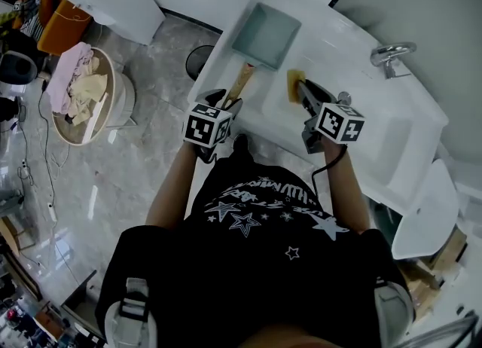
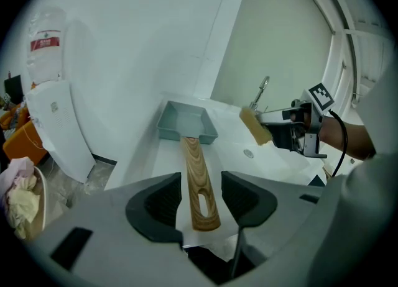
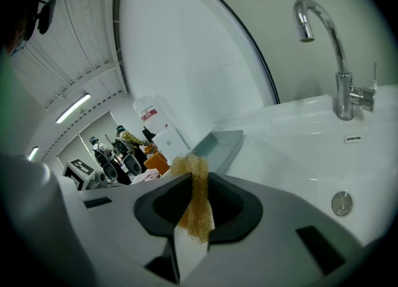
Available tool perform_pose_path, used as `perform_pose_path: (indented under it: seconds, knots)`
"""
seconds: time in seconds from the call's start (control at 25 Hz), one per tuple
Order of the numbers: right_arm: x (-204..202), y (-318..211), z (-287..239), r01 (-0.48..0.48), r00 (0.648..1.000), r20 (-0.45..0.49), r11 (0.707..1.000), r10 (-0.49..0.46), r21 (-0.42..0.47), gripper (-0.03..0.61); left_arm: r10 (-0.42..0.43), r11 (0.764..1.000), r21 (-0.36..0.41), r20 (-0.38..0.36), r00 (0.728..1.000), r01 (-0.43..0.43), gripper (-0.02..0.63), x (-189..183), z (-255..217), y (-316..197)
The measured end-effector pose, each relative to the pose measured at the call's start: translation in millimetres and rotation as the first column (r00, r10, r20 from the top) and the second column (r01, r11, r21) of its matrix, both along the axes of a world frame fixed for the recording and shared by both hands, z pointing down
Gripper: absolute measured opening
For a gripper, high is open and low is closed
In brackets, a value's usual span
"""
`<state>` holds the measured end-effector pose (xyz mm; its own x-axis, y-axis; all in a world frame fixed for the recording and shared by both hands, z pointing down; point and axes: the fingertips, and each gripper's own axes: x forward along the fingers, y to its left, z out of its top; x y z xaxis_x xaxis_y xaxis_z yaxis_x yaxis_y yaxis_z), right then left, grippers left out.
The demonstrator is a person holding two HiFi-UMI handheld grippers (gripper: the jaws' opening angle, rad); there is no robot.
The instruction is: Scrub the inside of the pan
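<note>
Head view: the square pan [image 1: 265,34] sits on the white surface [image 1: 331,45], at 12 o'clock from my left gripper [image 1: 224,104].

Left gripper view: the jaws are released, astride the wooden handle [image 2: 199,180] without touching it.

Right gripper view: my right gripper [image 3: 198,185] is clenched on the yellow sponge [image 3: 194,166], and the pan is at 1 o'clock. Scrubbing probably hasn't started.

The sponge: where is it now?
In the head view, the sponge sits clamped in the right gripper, over the white sink, to the right of the pan handle.

Head view: steeply down, high above the sink [image 1: 354,68]. Gripper views: low, close, along the jaws. All share the pan [image 2: 186,121].
</note>
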<state>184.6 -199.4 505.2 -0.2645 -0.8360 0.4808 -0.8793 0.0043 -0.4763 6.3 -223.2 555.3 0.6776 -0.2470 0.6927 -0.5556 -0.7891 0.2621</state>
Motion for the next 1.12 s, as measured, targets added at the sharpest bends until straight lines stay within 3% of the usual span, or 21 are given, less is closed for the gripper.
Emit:
perform_pose_path:
  seconds: [0.28, 0.6, 0.76, 0.92, 1.0, 1.12]
  knots:
    - [-21.2, -42.3, 1.8, 0.091, 0.991, -0.092, 0.995, -0.093, -0.032, 0.081, 0.053, 0.993, -0.102, 0.004, 0.999, -0.052, 0.198, 4.8, 15.2, -4.0]
    - [-42.3, -109.3, 8.3, 0.199, 0.948, -0.239, 0.977, -0.212, -0.077, 0.081, 0.125, 0.979, -0.162, -0.016, 0.992, -0.126, 0.167, 8.8, 18.1, -1.2]
    - [-55.8, -135.8, 18.5, 0.276, 0.884, -0.355, 0.952, -0.305, -0.131, 0.081, 0.127, 0.976, -0.175, -0.032, 0.991, -0.131, 0.167, 7.7, 17.5, -1.9]
    - [-70.1, -154.8, 34.5, 0.387, 0.775, -0.460, 0.901, -0.433, -0.195, 0.080, 0.121, 0.975, -0.182, -0.034, 0.992, -0.126, 0.164, 8.9, 18.8, -2.4]
    - [-73.7, -161.4, 43.6, 0.421, 0.727, -0.489, 0.876, -0.481, -0.235, 0.080, 0.114, 0.975, -0.187, -0.035, 0.993, -0.118, 0.163, 9.7, 18.7, -3.0]
    - [-77.2, -168.6, 56.2, 0.449, 0.689, -0.488, 0.844, -0.536, -0.293, 0.080, 0.096, 0.976, -0.195, -0.028, 0.995, -0.100, 0.160, 9.0, 18.4, -5.6]
